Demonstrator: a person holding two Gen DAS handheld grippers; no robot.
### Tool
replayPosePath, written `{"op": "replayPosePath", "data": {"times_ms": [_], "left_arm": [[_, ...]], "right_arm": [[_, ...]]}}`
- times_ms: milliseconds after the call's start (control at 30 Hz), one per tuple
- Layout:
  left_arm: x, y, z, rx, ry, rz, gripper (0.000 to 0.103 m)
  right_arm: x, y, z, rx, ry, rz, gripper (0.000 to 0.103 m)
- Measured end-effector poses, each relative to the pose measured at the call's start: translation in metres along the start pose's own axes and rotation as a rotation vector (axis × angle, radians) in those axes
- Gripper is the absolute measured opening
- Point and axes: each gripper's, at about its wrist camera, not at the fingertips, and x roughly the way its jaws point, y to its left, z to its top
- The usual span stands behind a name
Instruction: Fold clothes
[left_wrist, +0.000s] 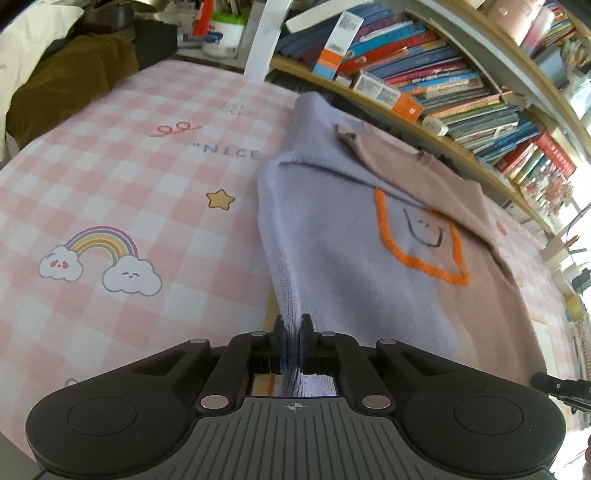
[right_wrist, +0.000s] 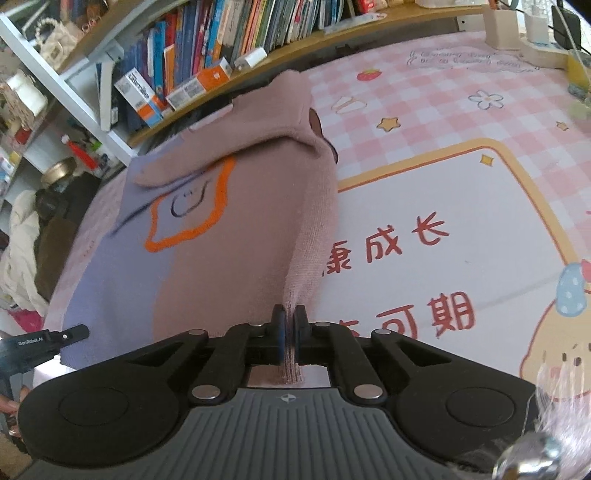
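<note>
A knitted sweater (left_wrist: 369, 266), lilac on one half and dusty pink on the other, lies on the pink checked table cover (left_wrist: 129, 177) with an orange outlined smiling shape on its front. Both sleeves are folded in over the body. My left gripper (left_wrist: 293, 325) is shut on the lilac hem corner, the fabric pinched between its pads. In the right wrist view the same sweater (right_wrist: 207, 258) spreads away from me. My right gripper (right_wrist: 289, 317) is shut on the pink hem corner. Both corners are lifted slightly off the cover.
A bookshelf (left_wrist: 461, 85) packed with books runs along the far edge behind the sweater. Brown and white clothes (left_wrist: 62, 70) pile at the far left. The cover (right_wrist: 461, 206) to the right of the sweater carries printed cartoons and red characters. Small boxes (right_wrist: 517, 29) stand at its far right corner.
</note>
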Motion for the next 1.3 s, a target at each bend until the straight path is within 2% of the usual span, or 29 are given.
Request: {"op": "replayPosePath", "data": {"times_ms": [367,733,1033,1167,1300], "left_arm": [[-0.035,-0.001,-0.022,-0.085,-0.045,-0.039,0.004],[-0.062,-0.003,-0.058,-0.131,-0.066,-0.022,0.004],[-0.07,-0.004,-0.077,-0.167,-0.044,-0.014,0.004],[-0.073,-0.003,-0.07,-0.197,-0.059,-0.053,0.004],[-0.076,-0.002,-0.057,-0.263,-0.105,-0.115,0.004]], "right_arm": [[-0.044,-0.009,-0.013,-0.004,-0.039,0.075,0.004],[-0.073,-0.028,-0.045,0.011,-0.014,0.136,0.004],[-0.079,-0.04,-0.069,0.046,0.036,0.152,0.004],[-0.085,-0.041,-0.062,0.079,0.013,0.191,0.004],[-0.096,-0.033,-0.042,0.095,-0.049,0.258,0.004]]}}
